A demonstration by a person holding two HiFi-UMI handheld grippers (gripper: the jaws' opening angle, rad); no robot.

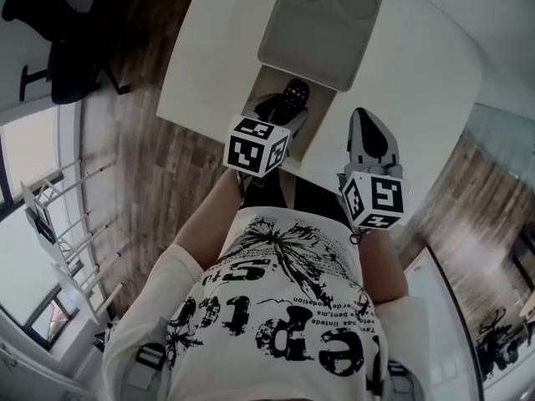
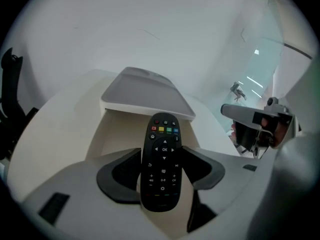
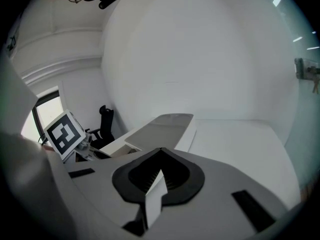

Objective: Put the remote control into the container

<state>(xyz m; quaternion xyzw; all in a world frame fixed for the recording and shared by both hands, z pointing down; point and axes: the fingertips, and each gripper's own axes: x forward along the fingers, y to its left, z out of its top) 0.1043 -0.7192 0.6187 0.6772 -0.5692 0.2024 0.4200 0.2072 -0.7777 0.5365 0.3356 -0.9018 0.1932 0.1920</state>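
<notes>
While clamping the one remote control by its lower half between the jaws of the left gripper, holds it buttons-up at the near edge of the single container on the white table. Shows the right gripper, second of two, clenched on nothing. Container's inside hard to make out.

Container stands dead ahead of left gripper, and the remote clamped in it nearly reaches the near rim. Bare table right of container gives clear passage. Right gripper, jaws together, hangs over that side.
</notes>
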